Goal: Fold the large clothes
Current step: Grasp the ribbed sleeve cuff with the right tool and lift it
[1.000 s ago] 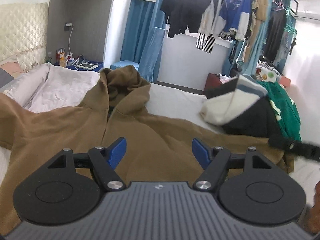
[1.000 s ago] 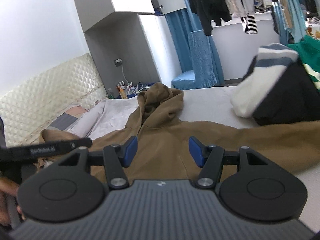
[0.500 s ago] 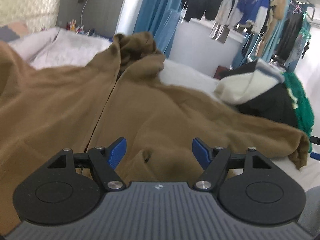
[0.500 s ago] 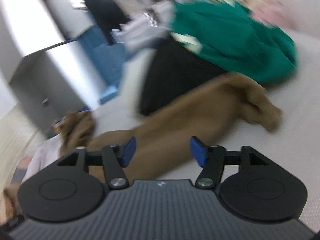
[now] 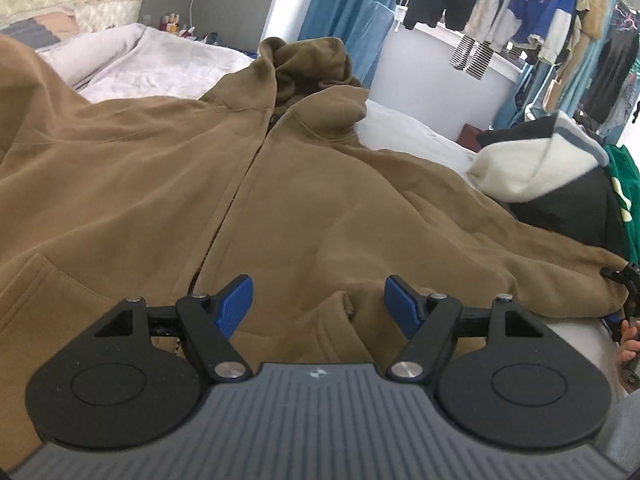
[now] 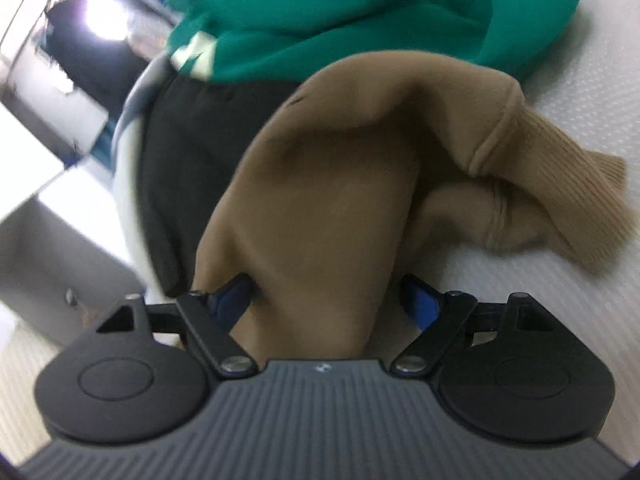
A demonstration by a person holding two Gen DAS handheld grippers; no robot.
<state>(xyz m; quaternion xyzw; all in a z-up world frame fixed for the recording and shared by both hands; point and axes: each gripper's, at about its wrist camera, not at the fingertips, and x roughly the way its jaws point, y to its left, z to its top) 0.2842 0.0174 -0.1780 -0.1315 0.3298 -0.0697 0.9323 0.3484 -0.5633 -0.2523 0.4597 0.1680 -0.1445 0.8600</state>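
Left hand-held gripper (image 5: 318, 300): jaws apart, nothing clamped; it hangs low over the lower front of the brown hoodie (image 5: 168, 184), near the zip line in the lower middle of the frame.
Right hand-held gripper (image 6: 328, 300): its jaws have just been opening and now stand apart; the hoodie sleeve (image 6: 328, 184) passes between them. The left pad lies against the cloth, the right pad is clear of it, so nothing is pressed.
Place of the hoodie: spread face up on the bed (image 5: 404, 132), hood (image 5: 308, 64) to the upper middle, one sleeve running to the right edge beside a pile of clothes.
Handling, as I judge: thick fleece, soft and limp, a little heavy; it will sag and drag, not slip. Good places to hold are the ribbed cuff (image 6: 580, 200) and the hem, where the cloth is firm.
Count: one brown hoodie; two hand-held grippers; in the pile one green garment (image 6: 360, 12), one black garment (image 6: 192, 160) and one cream piece (image 5: 532, 168); many clothes hang on the rail at upper right, too many to count.
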